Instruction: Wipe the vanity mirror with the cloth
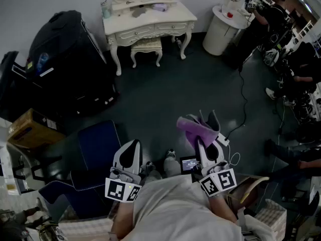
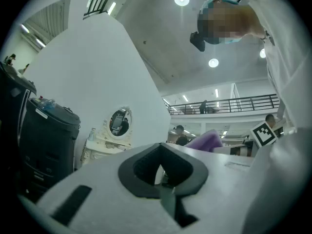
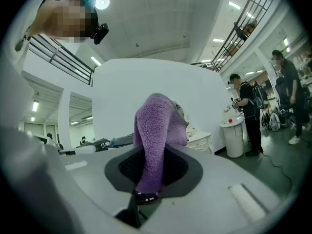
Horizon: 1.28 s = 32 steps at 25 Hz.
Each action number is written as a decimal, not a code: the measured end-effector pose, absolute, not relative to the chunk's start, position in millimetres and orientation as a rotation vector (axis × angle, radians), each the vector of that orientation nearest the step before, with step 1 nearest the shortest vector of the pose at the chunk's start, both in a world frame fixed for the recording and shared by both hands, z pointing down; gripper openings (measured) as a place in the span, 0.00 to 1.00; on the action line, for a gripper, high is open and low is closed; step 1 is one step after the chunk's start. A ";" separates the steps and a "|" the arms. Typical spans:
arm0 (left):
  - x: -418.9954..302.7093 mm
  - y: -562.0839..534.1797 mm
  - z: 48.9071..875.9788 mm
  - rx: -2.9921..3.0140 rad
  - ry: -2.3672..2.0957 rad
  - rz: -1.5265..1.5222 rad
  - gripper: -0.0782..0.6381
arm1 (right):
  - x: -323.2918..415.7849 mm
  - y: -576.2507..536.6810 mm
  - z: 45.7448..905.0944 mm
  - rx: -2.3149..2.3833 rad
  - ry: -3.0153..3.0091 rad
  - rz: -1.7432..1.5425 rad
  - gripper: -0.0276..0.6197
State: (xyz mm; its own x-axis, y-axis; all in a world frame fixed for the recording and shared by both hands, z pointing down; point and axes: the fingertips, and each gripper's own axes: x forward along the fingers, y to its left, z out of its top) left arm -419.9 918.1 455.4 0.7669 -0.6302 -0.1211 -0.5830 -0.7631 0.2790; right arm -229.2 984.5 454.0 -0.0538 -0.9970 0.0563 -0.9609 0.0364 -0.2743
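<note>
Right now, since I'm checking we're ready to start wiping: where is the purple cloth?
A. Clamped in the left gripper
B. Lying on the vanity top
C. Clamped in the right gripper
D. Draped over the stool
C: the right gripper view shows the purple cloth pinched between the jaws of the right gripper, while the left gripper has its jaws together on nothing.

On your left, a black suitcase (image 1: 65,59) with a cardboard box (image 1: 30,129) near it; ahead, a white stool (image 1: 146,46); a black cable (image 1: 244,100) crosses the floor (image 1: 165,94).
</note>
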 end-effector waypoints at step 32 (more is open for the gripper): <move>-273.0 1023.5 468.0 2.782 -1.140 -0.058 0.11 | -98.0 1086.6 475.5 -1.935 2.171 -0.427 0.15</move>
